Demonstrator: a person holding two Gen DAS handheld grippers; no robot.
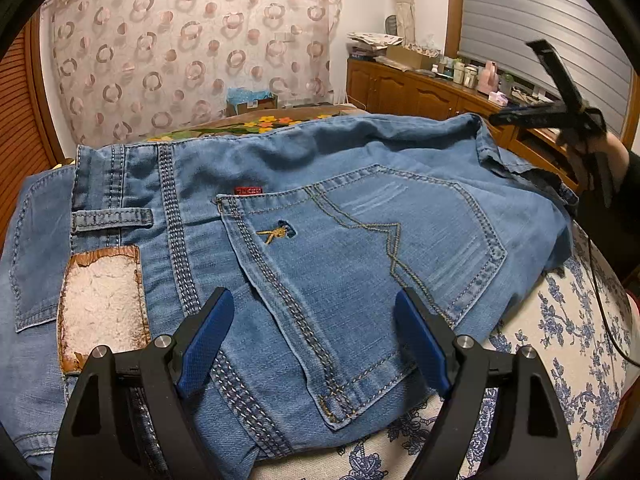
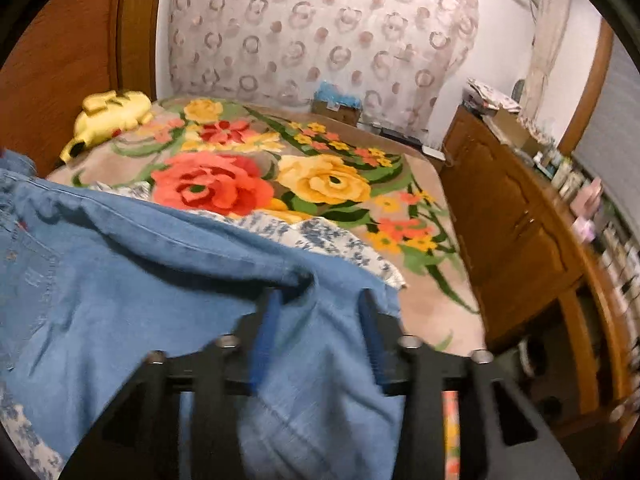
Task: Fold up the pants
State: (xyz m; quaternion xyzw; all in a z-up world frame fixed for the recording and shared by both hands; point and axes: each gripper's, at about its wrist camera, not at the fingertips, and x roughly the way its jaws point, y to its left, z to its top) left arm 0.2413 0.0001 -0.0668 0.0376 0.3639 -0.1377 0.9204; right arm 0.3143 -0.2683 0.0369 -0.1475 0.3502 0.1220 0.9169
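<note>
Both tongs stand spread: left tongs over the jeans pocket, right tongs straddling a loose edge. Jeans lie bunched on the bed; denim looks heavy, floppy; pinch at waistband or hems.

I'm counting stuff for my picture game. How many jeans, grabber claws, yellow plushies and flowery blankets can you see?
Jeans: 1
Grabber claws: 2, the left gripper open over the back pocket, the right gripper with denim between its parted fingers
Yellow plush toy: 1
Flowered blanket: 1
Total: 5
</note>
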